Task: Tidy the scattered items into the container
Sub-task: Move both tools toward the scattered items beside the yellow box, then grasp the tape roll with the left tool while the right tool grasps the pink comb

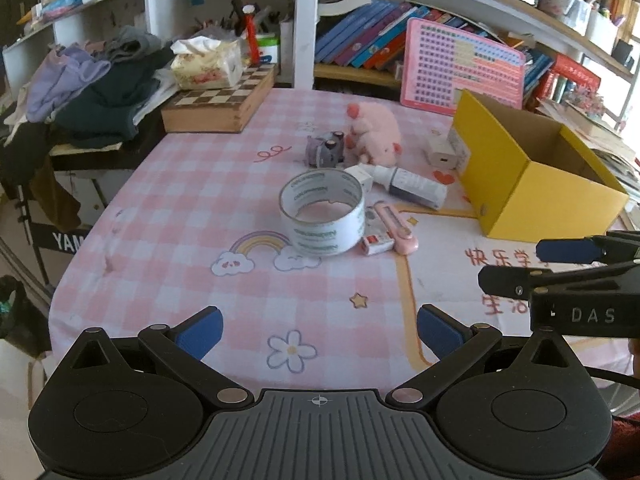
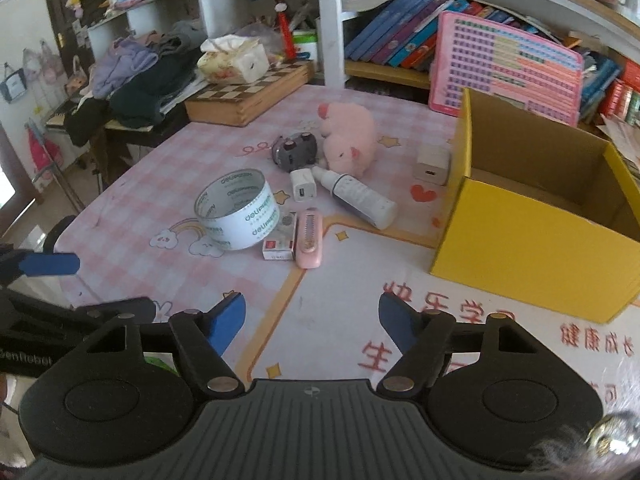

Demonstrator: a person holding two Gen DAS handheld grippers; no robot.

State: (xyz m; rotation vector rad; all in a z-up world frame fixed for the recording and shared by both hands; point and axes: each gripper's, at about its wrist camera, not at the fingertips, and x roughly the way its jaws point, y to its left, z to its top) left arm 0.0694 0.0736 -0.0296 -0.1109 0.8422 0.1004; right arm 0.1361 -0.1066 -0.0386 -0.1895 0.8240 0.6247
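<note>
Both the left gripper (image 1: 320,332) and right gripper (image 2: 312,320) hang spread wide and empty above the table's near edge. The tape roll (image 2: 237,209), pink plush pig (image 2: 349,140) and white bottle (image 2: 362,197) lie mid-table, the yellow box (image 2: 536,236) standing open toward the right edge.

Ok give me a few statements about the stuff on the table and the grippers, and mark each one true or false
1. The yellow box holds the pink plush pig. False: the pig lies on the tablecloth, left of the box.
2. The tape roll stands on its edge with its hole facing up. True.
3. The left gripper is shut on the pink cutter. False: its jaws are open and hold nothing.
4. The right gripper is open and holds nothing. True.
5. The white bottle stands upright. False: it lies on its side.
</note>
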